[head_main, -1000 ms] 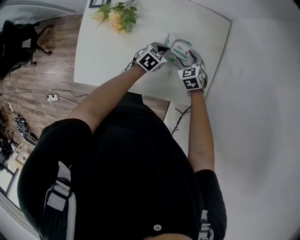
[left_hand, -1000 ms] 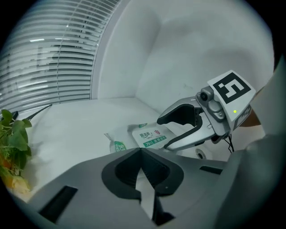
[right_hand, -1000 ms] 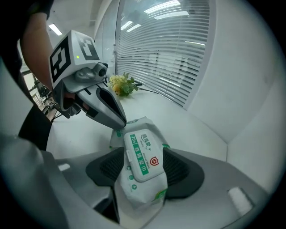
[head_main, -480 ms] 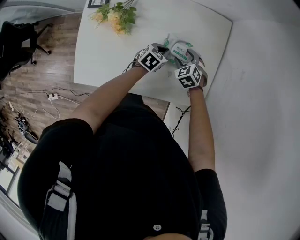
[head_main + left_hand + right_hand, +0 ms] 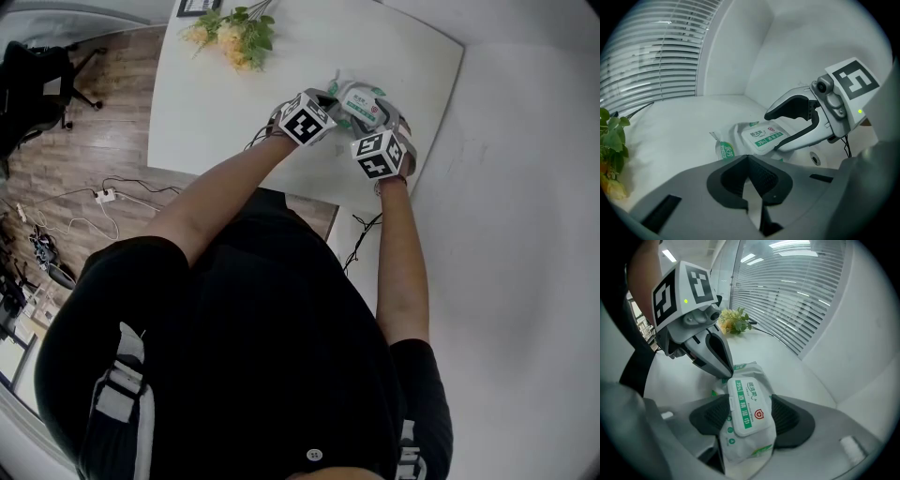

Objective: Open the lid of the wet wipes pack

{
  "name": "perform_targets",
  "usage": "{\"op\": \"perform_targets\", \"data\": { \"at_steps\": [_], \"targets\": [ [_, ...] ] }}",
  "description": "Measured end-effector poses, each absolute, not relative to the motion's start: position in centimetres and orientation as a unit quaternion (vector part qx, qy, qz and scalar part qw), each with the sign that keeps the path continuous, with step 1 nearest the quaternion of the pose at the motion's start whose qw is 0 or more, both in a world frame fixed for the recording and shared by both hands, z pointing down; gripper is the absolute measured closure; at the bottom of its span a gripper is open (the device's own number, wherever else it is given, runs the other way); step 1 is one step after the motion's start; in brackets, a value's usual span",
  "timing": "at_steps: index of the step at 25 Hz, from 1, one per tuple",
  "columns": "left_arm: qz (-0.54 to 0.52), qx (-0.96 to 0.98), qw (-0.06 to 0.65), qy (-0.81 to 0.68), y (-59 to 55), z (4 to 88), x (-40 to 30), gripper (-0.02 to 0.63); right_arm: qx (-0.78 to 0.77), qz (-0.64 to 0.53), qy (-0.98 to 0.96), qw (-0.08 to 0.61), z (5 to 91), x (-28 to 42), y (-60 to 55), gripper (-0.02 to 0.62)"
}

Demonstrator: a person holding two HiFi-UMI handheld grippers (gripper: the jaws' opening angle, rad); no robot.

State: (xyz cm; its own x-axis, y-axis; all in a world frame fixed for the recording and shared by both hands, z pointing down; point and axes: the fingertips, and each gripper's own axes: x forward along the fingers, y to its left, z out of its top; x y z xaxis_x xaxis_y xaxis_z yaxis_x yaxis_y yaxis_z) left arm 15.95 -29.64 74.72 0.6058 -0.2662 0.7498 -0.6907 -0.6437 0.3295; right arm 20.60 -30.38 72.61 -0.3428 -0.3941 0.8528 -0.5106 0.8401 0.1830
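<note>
Now | right tool (image 5: 750, 418) pinches wipes pack (image 5: 746, 399) | left tool (image 5: 749, 176) closed, beside pack

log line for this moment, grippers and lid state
right hand-held gripper: shut on wet wipes pack | lid: closed | left hand-held gripper: shut, tip at lid's far edge

White wet wipes pack (image 5: 740, 446), still closed.
Its green-printed lid (image 5: 747, 406) faces up, flat and shut; the pack is squeezed at both sides.

Wipes pack (image 5: 364, 105) on table (image 5: 220, 103); flowers (image 5: 234, 33) behind, leftward.
</note>
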Motion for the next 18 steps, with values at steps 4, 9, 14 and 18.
{"op": "perform_targets", "data": {
  "at_steps": [4,9,14,18],
  "targets": [
    [0.340,0.839,0.313,-0.287,-29.6,74.7,16.0,0.601,0.277,0.051,-0.819,0.500,72.2,20.5,-30.3,0.304],
    [0.341,0.838,0.315,-0.287,-29.7,74.7,16.0,0.601,0.277,0.046,-0.820,0.499,72.0,20.6,-30.4,0.304],
    [0.343,0.836,0.318,-0.287,-29.7,74.8,15.9,0.601,0.289,0.044,-0.825,0.483,71.1,20.5,-31.0,0.313],
    [0.342,0.836,0.318,-0.287,-29.7,75.0,15.8,0.601,0.330,0.038,-0.828,0.452,68.7,21.2,-33.3,0.371]
  ]
}}
